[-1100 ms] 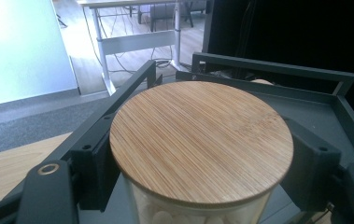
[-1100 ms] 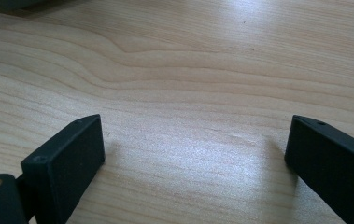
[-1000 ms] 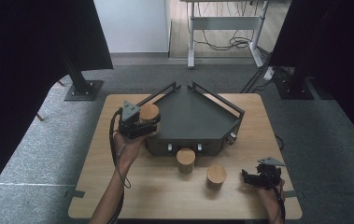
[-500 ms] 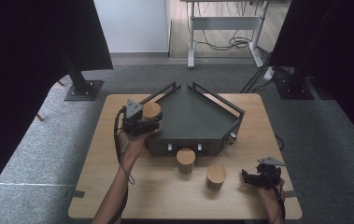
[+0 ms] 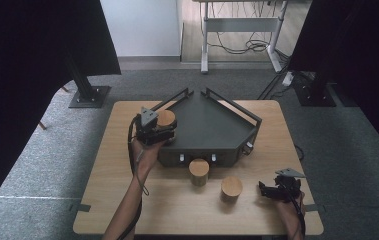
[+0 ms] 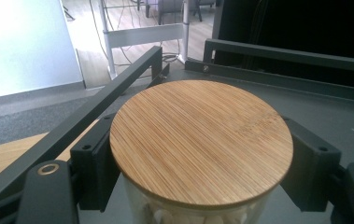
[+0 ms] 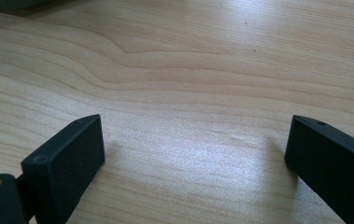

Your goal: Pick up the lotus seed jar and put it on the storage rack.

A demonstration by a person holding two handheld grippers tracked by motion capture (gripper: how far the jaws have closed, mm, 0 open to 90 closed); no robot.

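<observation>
Pinching a round glass jar (image 5: 166, 119) with a smooth bamboo lid, the left gripper (image 5: 153, 131) holds it over the dark angular metal tray's (image 5: 212, 125) left edge. Two matching jars (image 5: 199, 171) stand on the pale grained table (image 5: 257, 210); the right gripper (image 5: 267, 190) rests there, jaws spread.

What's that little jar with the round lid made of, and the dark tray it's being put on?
The jar looks like clear glass or plastic: pale contents show through its wall. Its lid appears to be bamboo or similar wood, with fine parallel grain and a matt finish. The tray looks like dark grey painted metal, though plastic is possible: flat matt floor, thin straight rails, screw heads at the joints.
</observation>
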